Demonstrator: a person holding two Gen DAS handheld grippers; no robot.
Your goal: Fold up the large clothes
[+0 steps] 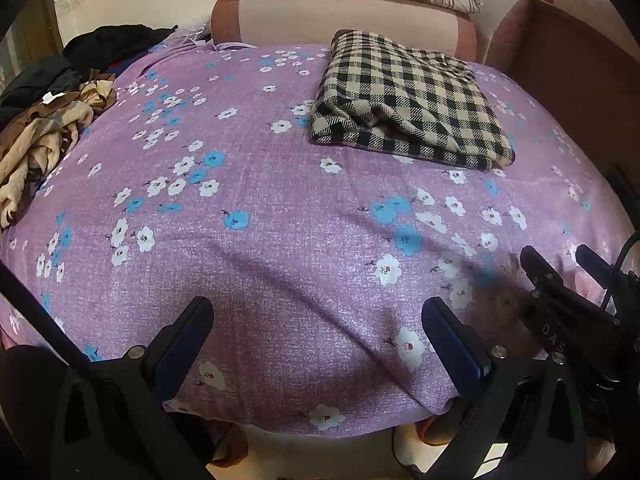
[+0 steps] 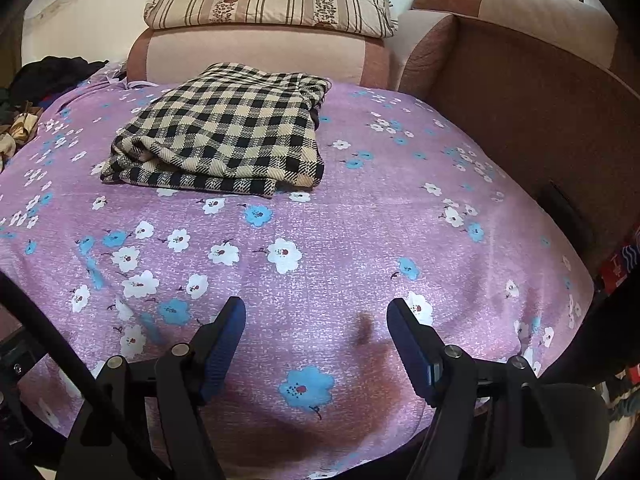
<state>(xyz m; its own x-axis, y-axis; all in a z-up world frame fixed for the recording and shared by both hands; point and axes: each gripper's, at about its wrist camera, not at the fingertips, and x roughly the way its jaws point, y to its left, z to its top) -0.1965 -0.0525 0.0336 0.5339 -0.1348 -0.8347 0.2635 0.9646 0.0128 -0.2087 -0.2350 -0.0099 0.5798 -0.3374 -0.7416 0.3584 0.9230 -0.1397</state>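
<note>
Both grippers, left gripper (image 1: 316, 332) and right gripper (image 2: 316, 328), hang spread wide with nothing in them over the floral purple sheet's (image 1: 280, 240) near edge; folded checkered garment (image 2: 224, 140) sits toward the far edge.

A bed covered with a purple flowered sheet (image 1: 280, 208) (image 2: 340, 240) carries everything. The folded checked garment (image 1: 408, 100) (image 2: 224, 136) lies flat on this sheet, toward its far side. Well to the left of the garment, a crumpled brown patterned cloth (image 1: 44, 136) and dark clothes (image 1: 108, 44) lie at the sheet's edge.
</note>
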